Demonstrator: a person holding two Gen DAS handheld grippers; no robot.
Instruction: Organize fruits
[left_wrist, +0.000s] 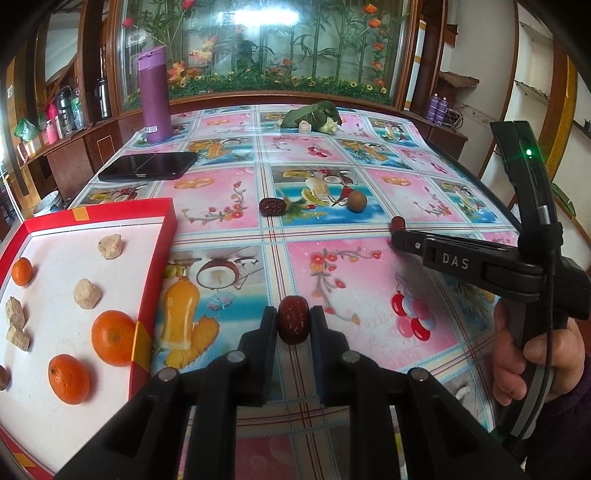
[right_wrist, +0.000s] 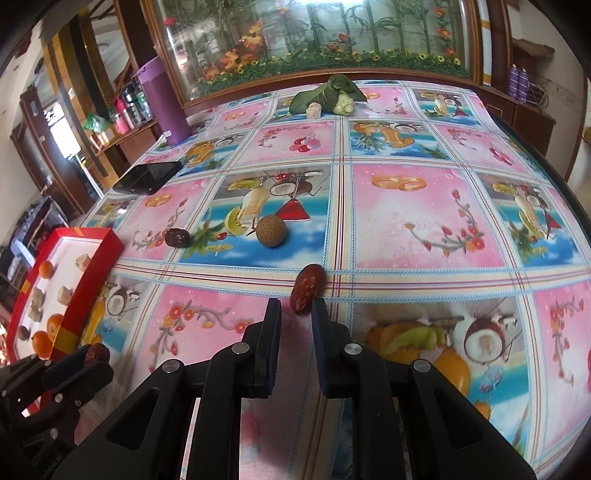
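My left gripper (left_wrist: 293, 326) is shut on a red date (left_wrist: 293, 320), held just right of the red tray (left_wrist: 155, 280); it also shows in the right wrist view (right_wrist: 96, 353). The tray holds tangerines (left_wrist: 112, 338) and beige chunks (left_wrist: 86, 293). My right gripper (right_wrist: 295, 317) is open, its fingertips on either side of the near end of a second date (right_wrist: 307, 288) lying on the tablecloth. A third date (right_wrist: 177, 237) and a round brown longan (right_wrist: 271, 231) lie farther out.
A black phone (left_wrist: 147, 166) and a purple bottle (left_wrist: 154, 96) stand at the far left. Green leaves with pale pieces (left_wrist: 314, 116) lie at the table's far edge. The table edge curves away on the right.
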